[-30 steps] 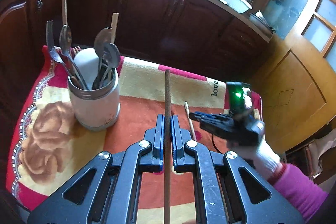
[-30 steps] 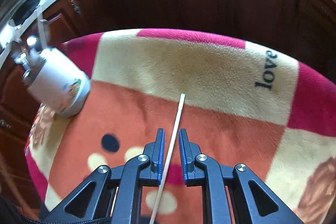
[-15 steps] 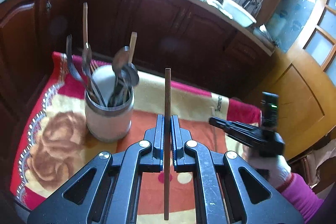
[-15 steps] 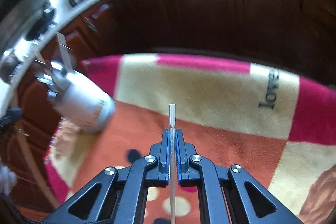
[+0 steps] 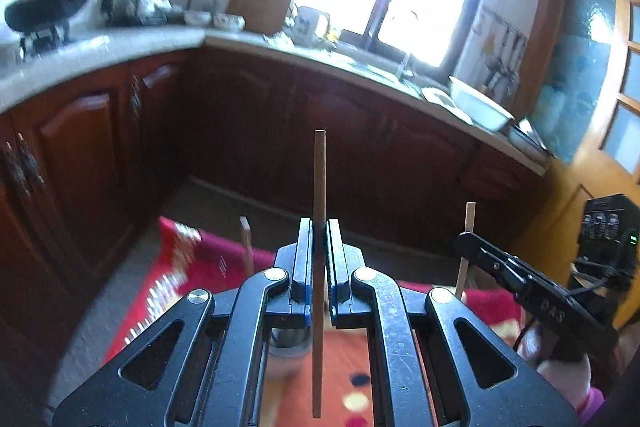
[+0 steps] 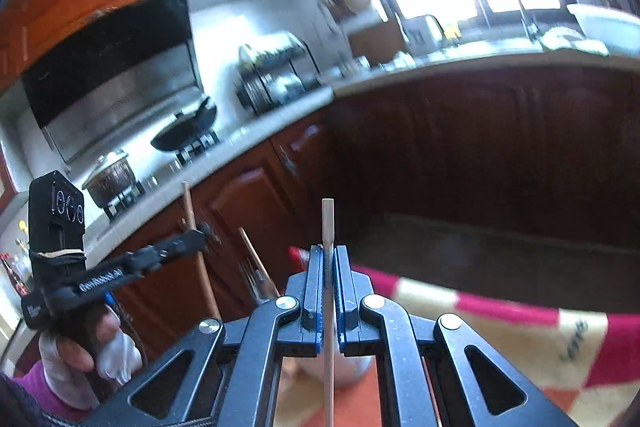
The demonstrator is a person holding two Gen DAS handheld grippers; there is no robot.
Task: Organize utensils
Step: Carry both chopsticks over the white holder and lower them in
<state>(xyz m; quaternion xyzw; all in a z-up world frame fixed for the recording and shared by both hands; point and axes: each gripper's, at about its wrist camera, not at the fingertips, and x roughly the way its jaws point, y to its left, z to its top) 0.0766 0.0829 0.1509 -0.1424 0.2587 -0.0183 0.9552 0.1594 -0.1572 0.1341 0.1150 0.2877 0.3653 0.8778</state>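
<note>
My left gripper (image 5: 319,227) is shut on a dark brown chopstick (image 5: 319,179), held upright above the blanket-covered table (image 5: 192,259). My right gripper (image 6: 328,251) is shut on a pale chopstick (image 6: 327,223), also upright. The right gripper shows in the left wrist view (image 5: 520,279) at the right, with its pale chopstick (image 5: 467,239). The left gripper shows in the right wrist view (image 6: 132,263) at the left, with its chopstick (image 6: 192,211). The white utensil holder (image 6: 352,367) is mostly hidden under both grippers; a wooden handle (image 5: 245,239) sticks up from it.
Dark wooden cabinets (image 5: 240,131) and a white countertop (image 5: 100,51) run behind the table. A stove with a pan (image 6: 188,131) and a pot (image 6: 112,179) stands on the counter. A white basin (image 5: 480,103) sits by the sink.
Both grippers have tilted up and risen with their chopsticks, so the views now look at the cabinets. The utensil holder has slid under the grippers. The right gripper closed on its chopstick.
</note>
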